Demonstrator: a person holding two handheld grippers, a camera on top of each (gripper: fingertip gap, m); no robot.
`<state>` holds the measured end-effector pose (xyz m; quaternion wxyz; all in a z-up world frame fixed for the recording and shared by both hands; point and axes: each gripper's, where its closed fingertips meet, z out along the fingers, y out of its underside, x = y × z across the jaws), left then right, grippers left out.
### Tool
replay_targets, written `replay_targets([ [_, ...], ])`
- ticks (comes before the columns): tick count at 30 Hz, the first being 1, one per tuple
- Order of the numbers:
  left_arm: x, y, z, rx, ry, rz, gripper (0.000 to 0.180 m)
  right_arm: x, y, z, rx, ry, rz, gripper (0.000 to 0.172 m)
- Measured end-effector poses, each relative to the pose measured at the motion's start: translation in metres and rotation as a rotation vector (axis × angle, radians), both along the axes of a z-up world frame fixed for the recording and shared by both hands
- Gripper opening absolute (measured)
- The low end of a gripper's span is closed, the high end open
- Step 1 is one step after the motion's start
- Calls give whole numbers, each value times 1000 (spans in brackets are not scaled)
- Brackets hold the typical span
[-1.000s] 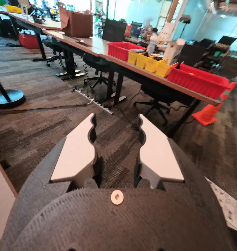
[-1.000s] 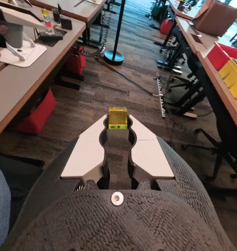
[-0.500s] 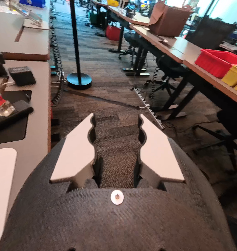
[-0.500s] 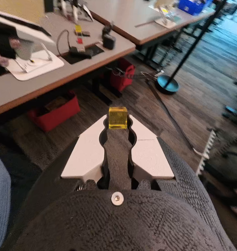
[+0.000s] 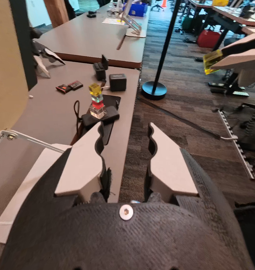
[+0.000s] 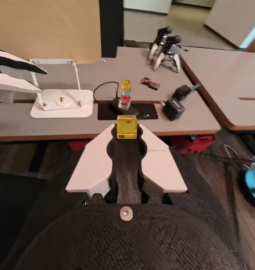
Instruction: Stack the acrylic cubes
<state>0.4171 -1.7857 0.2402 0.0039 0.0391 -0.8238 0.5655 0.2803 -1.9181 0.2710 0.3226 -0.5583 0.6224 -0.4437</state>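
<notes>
My right gripper [image 6: 126, 128] is shut on a clear yellow cube [image 6: 126, 126], held at its fingertips in front of the grey desk [image 6: 51, 125]. The cube [image 5: 212, 62] and that gripper also show at the right edge of the left wrist view. A stack of clear cubes [image 6: 125, 94], yellow on top, then pale blue, red and colourless, stands on a black block on a black mat [image 6: 147, 111]. In the left wrist view the stack [image 5: 96, 100] is just ahead of my left gripper [image 5: 124, 128], which is open and empty over the desk's edge.
A white stand on a white base [image 6: 61, 105], black chargers [image 6: 173, 108], small dark packets [image 6: 150, 84] and a small legged robot [image 6: 164, 49] are on the desk. A tan panel [image 6: 48, 29] rises behind. A black pole with a round base [image 5: 154, 89] stands on the carpet. Between my left fingertips and the tan panel [image 6: 48, 29] there is roughly 15 cm.
Both grippers have swung left from the aisle and far tables towards the desk with the cube stack. The right gripper has kept the yellow cube in its grasp. The left has stayed open.
</notes>
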Motion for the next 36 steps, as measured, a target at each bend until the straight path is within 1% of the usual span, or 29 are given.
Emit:
replay_targets([
  [2,14,-16,0,-14,28,33,60,39,-12,-4,28,-14,102,26],
  [5,27,-38,-3,0,18,50,60,80,-45,-30,-14,97,194,26],
  [10,36,-59,-7,51,10,89,60,118,-110,-103,25,382,210,25],
  [12,39,-61,-10,65,18,138,59,129,-129,-137,35,502,264,25],
  [15,43,-62,-20,79,35,230,59,143,-148,-182,27,631,371,25],
  [17,45,-62,-27,103,34,299,59,146,-158,-204,11,704,436,25],
  [19,42,-61,-31,122,27,351,59,146,-163,-216,-2,752,491,26],
  [22,36,-63,-35,136,25,412,58,147,-168,-224,-19,776,555,26],
  [24,35,-65,-39,145,33,456,58,149,-169,-226,-6,757,580,26],
  [26,35,-69,-42,139,53,504,59,152,-166,-225,32,711,596,35],
  [27,36,-71,-42,132,61,529,59,152,-165,-226,50,694,605,36],
  [29,37,-75,-41,118,68,578,59,152,-164,-227,61,669,629,30],
  [31,36,-78,-39,104,77,616,59,152,-164,-225,51,661,652,28],
  [33,35,-80,-37,90,83,643,59,160,-158,-209,68,611,682,27],
  [34,35,-80,-36,87,79,655,58,168,-152,-193,102,563,700,27],
  [36,36,-77,-34,85,71,686,58,188,-135,-152,182,458,749,27],
])
